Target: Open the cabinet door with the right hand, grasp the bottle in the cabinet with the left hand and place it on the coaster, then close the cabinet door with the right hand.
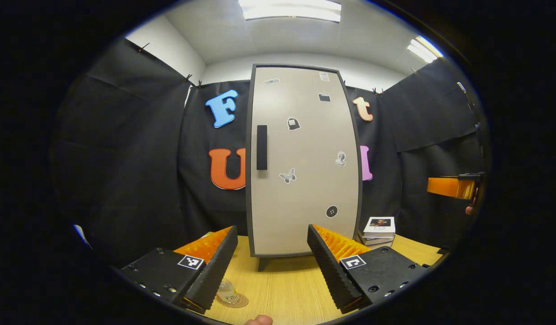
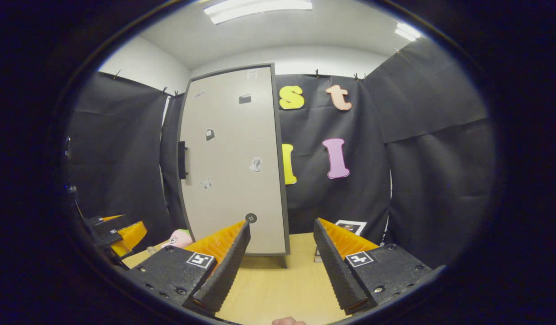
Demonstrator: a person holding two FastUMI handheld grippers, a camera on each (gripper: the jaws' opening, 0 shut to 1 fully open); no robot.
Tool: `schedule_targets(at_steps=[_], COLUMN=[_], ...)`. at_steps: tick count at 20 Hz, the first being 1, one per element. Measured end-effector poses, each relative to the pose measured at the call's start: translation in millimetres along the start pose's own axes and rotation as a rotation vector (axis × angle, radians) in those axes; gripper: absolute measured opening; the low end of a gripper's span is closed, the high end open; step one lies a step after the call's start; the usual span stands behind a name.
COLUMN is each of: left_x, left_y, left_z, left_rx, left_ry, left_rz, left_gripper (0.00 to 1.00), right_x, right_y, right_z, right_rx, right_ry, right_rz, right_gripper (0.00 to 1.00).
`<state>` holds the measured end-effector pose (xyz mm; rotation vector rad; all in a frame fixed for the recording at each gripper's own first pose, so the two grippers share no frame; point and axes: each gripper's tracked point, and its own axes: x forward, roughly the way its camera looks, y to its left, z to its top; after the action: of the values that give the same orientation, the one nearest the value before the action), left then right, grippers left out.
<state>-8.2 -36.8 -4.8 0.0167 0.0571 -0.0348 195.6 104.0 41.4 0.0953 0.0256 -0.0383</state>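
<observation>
Black cloth hangs behind a wooden counter (image 1: 282,289) on which a tall cabinet (image 1: 303,158) stands with its door (image 2: 232,158) fully shut, the dark handle (image 1: 262,147) on the door's left edge untouched. At the bottom of the left gripper view a bottle (image 1: 226,290) already stands on a round coaster (image 1: 235,301) on the counter, just beside the left tongs (image 1: 272,262), which are spread wide and hold nothing. The right tongs (image 2: 281,266) are likewise wide and empty, hanging well back from the cabinet with the handle off to their left. A stack of books (image 1: 378,231) lies beside the cabinet's right foot, and something pink (image 2: 178,238) sits near its left foot. Judging from the bottle on the coaster and the shut door, every step of the task looks done, with nothing left but to draw both tongs away.
</observation>
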Motion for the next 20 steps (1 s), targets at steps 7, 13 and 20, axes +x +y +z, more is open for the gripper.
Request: schedule_targets(at_steps=[7,13,20], left_x=[0.7,2.1,-3.3], left_y=[2.5,-1.1,-1.7], left_z=[0.9,1.3,3.4], left_rx=[-0.001,-0.015,-0.034], left_ry=[0.000,0.003,-0.002], left_rz=[-0.002,-0.013,-0.013], left_gripper=[0.94,0.94,0.94], right_x=[0.0,-2.5,-1.6], right_y=[0.8,-0.7,1.8], right_z=[-1.5,1.1,5.7], right_rx=[-0.001,-0.001,0.005], right_ry=[-0.001,-0.027,-0.035], right_rz=[-0.004,-0.008,0.006], right_gripper=[0.91,0.91,0.91])
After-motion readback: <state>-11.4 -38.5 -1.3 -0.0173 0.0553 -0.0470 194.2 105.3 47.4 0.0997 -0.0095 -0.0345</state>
